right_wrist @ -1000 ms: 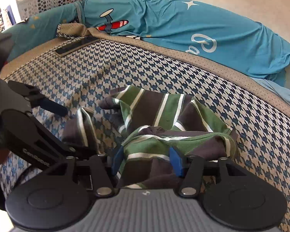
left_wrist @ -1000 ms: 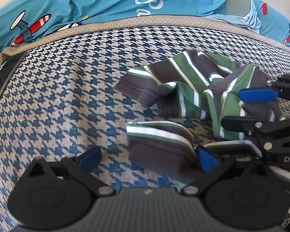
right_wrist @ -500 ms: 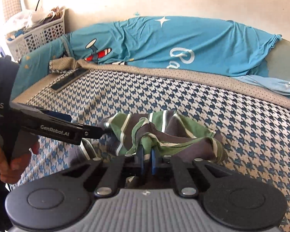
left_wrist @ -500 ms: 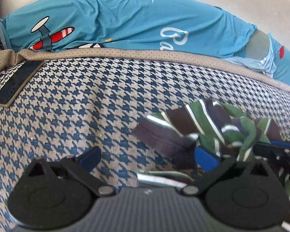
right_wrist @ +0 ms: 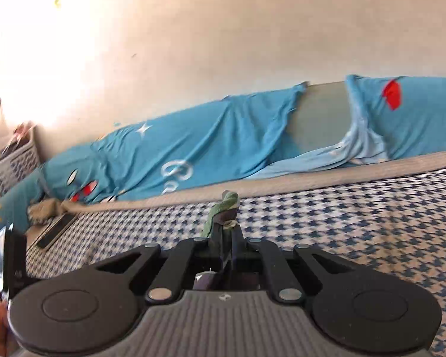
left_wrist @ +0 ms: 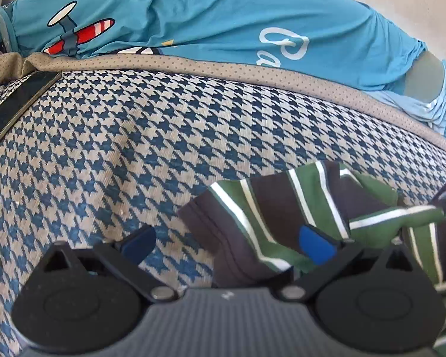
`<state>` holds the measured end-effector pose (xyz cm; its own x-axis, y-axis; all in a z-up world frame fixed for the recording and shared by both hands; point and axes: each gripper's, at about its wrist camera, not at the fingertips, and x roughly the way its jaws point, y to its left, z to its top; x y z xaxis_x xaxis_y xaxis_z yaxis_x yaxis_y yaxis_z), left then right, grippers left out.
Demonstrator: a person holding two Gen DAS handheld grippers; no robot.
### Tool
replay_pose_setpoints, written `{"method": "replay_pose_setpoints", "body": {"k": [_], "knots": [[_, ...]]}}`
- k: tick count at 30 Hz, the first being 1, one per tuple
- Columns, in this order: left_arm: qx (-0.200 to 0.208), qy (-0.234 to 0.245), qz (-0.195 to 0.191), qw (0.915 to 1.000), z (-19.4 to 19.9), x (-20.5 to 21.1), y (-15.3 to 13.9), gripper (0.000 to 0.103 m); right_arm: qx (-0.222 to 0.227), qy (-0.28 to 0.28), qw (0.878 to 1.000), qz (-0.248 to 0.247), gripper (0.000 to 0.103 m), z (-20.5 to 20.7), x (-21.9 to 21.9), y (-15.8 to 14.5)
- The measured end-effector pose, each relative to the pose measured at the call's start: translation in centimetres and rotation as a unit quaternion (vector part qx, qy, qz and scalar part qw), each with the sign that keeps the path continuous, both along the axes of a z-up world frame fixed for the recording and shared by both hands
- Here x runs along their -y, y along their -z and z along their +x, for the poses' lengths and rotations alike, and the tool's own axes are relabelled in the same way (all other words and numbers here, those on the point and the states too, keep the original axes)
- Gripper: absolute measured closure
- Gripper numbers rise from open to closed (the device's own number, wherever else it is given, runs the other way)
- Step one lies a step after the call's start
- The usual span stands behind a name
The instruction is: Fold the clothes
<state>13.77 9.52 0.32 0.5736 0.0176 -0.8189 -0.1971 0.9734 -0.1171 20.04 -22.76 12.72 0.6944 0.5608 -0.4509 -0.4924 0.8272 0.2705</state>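
The right claw (right_wrist: 226,238) was pinched shut on the striped shirt (left_wrist: 297,208); the left claw (left_wrist: 226,242) gaped wide, empty, shirt probably hanging at its two o'clock

The green, brown and white striped knit garment (left_wrist: 306,205) runs off the left wrist view's right edge, and in the right wrist view only a bunched tuft shows above the closed jaws.
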Motion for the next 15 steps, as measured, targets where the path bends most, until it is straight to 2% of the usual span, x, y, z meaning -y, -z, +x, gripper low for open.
{"method": "replay_pose_setpoints", "body": {"k": [5, 7, 10, 12, 15], "knots": [[-0.011, 0.012, 0.047, 0.9988, 0.3, 1.2, 1.1, 0.0, 0.046, 0.128, 0.991, -0.013, 0.099, 0.8, 4.9, -0.6], [-0.01, 0.017, 0.062, 0.9979, 0.4, 1.7, 1.3, 0.0, 0.024, 0.156, 0.987, -0.022, 0.099, 1.6, 6.5, -0.1], [-0.004, 0.009, 0.063, 0.9979, 0.6, 2.0, 1.3, 0.0, -0.019, 0.144, 0.989, -0.007, 0.098, 2.4, 7.7, 1.1], [0.007, 0.009, 0.043, 0.999, 0.6, 1.9, 1.1, 0.0, -0.046, 0.125, 0.991, -0.011, 0.097, 2.8, 7.5, 2.0], [0.011, 0.019, 0.025, 0.9995, 0.8, 2.1, 1.2, 0.0, -0.074, 0.113, 0.991, -0.008, 0.084, 3.2, 6.8, 3.4]]}}
